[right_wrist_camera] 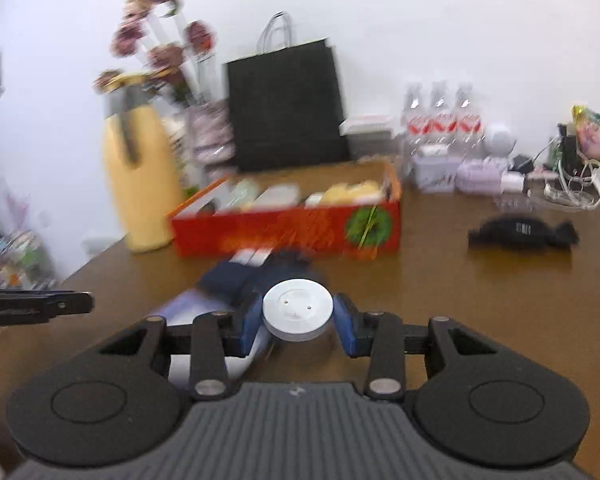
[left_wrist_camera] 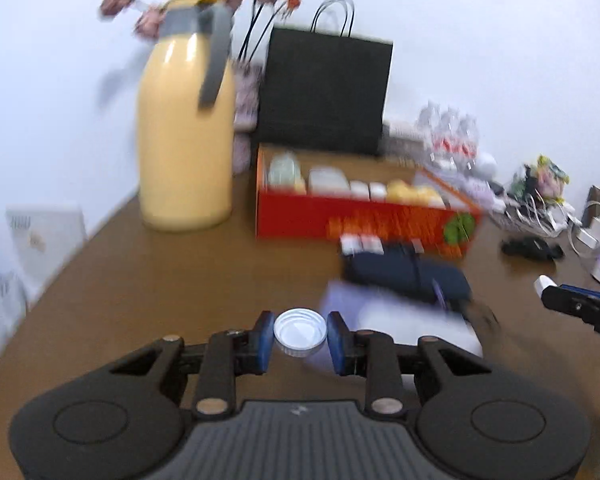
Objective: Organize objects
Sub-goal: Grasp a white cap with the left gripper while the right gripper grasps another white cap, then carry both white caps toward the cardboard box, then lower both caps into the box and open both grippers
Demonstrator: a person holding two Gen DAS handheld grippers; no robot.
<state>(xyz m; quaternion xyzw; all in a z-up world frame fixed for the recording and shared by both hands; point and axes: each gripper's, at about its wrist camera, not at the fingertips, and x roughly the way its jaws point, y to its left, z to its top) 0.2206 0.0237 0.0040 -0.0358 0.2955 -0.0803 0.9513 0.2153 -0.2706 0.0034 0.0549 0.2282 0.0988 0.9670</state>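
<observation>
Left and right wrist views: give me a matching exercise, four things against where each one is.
Things:
1. white cap
2. white round lid
3. yellow jug
4. black paper bag

Places:
A. behind the red box
B. left of the red box
C. in the right gripper
D. in the left gripper

Pairs: 1-D, 2-C, 3-B, 4-A

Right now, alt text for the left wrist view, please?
The left gripper grips a small white cap, open side up, over a brown table. Behind stand a yellow jug, a red box of items and a black paper bag.
</observation>
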